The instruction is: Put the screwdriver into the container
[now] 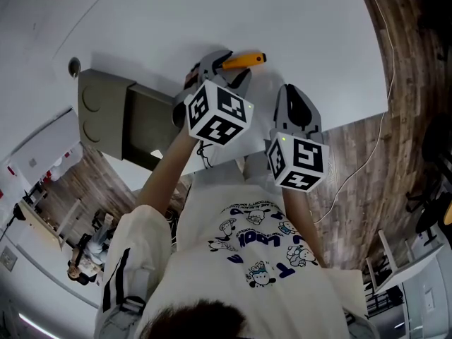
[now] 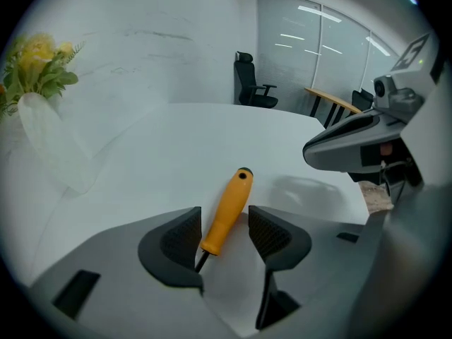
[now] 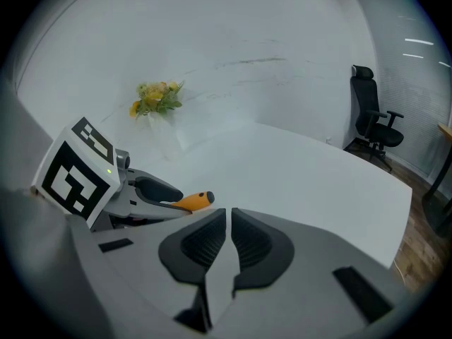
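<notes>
Finding: the orange-handled screwdriver (image 2: 227, 214) lies flat on the white table (image 2: 141, 161), outside the container. Its handle sits between the parted pads of the left gripper (image 2: 224, 226), closer to the left pad. The right pad stands clear of it, so the grip is released. The right gripper (image 3: 229, 235) hovers just beside the left one, its jaws clenched almost together on nothing. The grey container (image 1: 106, 111) stands at the table's near-left edge, apart from both grippers. Yellow flowers (image 3: 155, 97) stand at the far side.
</notes>
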Demonstrator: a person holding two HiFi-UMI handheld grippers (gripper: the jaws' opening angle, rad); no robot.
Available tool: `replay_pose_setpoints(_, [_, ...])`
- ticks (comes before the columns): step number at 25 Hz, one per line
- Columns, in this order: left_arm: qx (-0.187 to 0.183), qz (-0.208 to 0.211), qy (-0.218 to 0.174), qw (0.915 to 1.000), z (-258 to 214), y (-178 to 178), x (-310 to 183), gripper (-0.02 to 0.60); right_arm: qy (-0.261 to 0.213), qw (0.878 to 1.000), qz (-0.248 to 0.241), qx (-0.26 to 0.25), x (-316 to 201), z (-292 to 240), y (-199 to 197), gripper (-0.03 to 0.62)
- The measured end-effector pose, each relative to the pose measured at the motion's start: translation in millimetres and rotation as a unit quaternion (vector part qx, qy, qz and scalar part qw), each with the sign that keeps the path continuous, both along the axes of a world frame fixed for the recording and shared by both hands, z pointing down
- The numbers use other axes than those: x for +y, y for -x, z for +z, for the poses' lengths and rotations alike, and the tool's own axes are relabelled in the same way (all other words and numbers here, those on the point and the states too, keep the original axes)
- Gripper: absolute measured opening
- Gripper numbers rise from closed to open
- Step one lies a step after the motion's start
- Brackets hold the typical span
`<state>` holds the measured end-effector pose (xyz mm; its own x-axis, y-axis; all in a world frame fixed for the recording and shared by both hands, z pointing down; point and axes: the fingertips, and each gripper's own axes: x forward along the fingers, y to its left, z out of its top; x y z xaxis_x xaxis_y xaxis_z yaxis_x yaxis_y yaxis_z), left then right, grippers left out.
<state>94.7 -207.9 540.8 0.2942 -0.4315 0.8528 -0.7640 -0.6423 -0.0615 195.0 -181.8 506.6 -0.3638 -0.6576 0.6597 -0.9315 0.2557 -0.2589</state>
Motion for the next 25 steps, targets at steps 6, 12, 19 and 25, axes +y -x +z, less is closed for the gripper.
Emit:
replay_pose_setpoints(6, [-0.003, 0.010, 0.002, 0.9999, 1.6, -1.6, -2.0, 0.212, 0.004, 1.000, -0.002, -0.002, 0.5, 4.1, -4.5, 0.041])
replay_pose_setpoints(12, [0.005, 0.015, 0.005, 0.9999, 1.7, -7.8, -3.8, 0.172, 0.006, 1.000, -0.005, -0.002, 1.9, 6.0, -5.8, 0.041])
replay_pose_setpoints(19, [0.006, 0.033, -0.004, 0.9994, 0.2, -10.8, -2.5, 0.156, 0.005, 1.000, -0.003, -0.001, 4.1, 3.7, -7.0, 0.041])
replay_pose_setpoints(25, [0.005, 0.040, -0.018, 0.9990, 1.1, -9.0, -2.1, 0.115, 0.005, 1.000, -0.001, 0.004, 8.0, 4.8, -2.4, 0.041])
